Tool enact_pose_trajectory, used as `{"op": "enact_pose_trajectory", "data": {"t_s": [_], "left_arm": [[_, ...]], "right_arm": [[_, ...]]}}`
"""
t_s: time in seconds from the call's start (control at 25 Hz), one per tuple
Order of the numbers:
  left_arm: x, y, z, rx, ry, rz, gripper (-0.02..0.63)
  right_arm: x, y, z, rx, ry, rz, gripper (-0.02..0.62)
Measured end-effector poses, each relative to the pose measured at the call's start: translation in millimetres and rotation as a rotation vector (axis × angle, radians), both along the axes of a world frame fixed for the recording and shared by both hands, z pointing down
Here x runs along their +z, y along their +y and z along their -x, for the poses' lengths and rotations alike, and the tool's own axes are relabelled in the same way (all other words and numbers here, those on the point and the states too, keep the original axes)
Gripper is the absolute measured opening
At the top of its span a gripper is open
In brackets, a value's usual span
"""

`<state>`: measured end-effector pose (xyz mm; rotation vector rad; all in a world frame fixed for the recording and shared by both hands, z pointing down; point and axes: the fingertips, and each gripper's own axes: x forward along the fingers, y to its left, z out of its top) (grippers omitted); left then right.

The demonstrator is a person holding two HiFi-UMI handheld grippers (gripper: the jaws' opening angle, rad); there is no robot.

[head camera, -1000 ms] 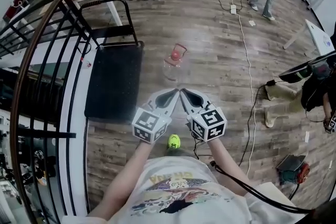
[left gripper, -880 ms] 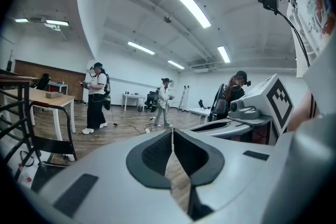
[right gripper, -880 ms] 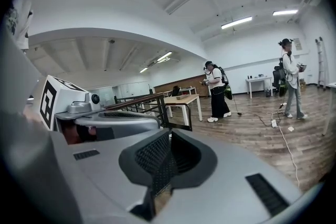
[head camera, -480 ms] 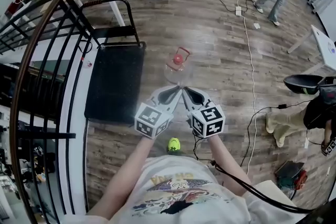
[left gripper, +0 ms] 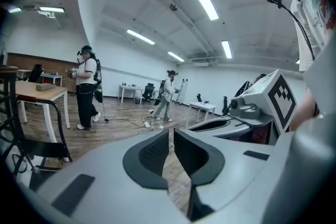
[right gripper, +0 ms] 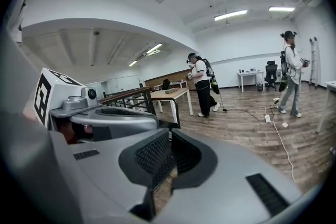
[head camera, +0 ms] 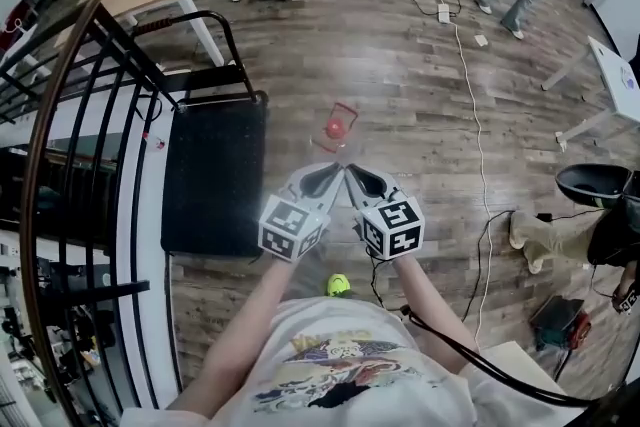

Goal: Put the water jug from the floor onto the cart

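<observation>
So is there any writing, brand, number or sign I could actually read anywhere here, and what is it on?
Nothing here reads clearly.
T-shirt: a row of yellowish letters above a drawing, upside down and too blurred to read.
Left cube and right cube: black-and-white square patterns, no words.

Head view: my head camera looks steeply down past my chest to the floor, with my left claw and right claw close below. Left gripper view, right gripper view: each camera sits just behind its jaws, facing nearly level across the room; both show the worktop and a standing person.
</observation>
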<state>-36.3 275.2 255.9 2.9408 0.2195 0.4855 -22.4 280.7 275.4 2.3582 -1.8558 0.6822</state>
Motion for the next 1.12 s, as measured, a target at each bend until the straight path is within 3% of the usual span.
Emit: {"op": "enact_pose_trajectory", "data": {"t_s": [0.44,0.76,1.12], "left_arm": [[31,-60,-63,0.071,-0.061,0.015,0.025],[64,-99,-111,0.123,-0.12,0.02,0.097],[92,-131,-149,0.135,-0.151,0.028,0.097]], "right_arm": [[30,-57,-64,0.086,-0.046,0.051,0.026],[59,-88,-113,0.167,-0.093,0.062,0.026],[88,-119,-150,0.198,-0.12,0.081,0.026]]}}
